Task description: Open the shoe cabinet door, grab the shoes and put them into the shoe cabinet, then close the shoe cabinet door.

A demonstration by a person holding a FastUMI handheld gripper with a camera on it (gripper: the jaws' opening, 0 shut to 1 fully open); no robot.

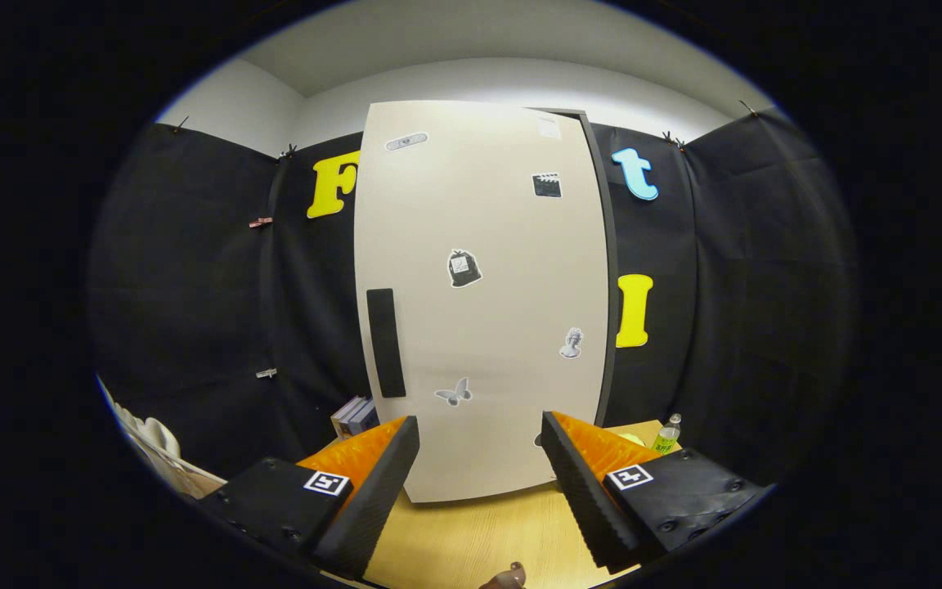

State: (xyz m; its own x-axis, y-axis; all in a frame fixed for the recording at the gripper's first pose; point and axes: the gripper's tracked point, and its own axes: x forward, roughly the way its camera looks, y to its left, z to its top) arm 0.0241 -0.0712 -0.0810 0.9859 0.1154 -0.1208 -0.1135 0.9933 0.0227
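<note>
gripper (pixel 479 446) open – two fingers spread wide, nothing between them, not touching anything. below and between the fingers, a small brown rounded thing (pixel 505 577), mostly cut off, can't tell what it is. under the fingers, light wooden table (pixel 471 540).

just ahead of the fingers, standing on the table: tall off-white shoe cabinet door (pixel 483 294), upright, facing the gripper, shut as far as i can tell. a dark frame edge shows along its right side. long black vertical handle (pixel 386 342) sits near the door's left edge, low-mid height, above the left finger. several small stickers on the door – a butterfly (pixel 454 393) low down, a dark bag shape (pixel 464 267) mid, a bust figure (pixel 571 343) to the right, a clapperboard (pixel 547 185) up high.

left of the cabinet base, just beyond the left finger: stack of books (pixel 355 416), spines out. right of the cabinet, beyond the right finger: clear plastic bottle with green label (pixel 667 433) upright on the table, a yellowish round thing just beside it.

far left, something white and rounded (pixel 152 438), unclear. behind everything, black cloth booth wall (pixel 193 286), white wall and ceiling above.
</note>
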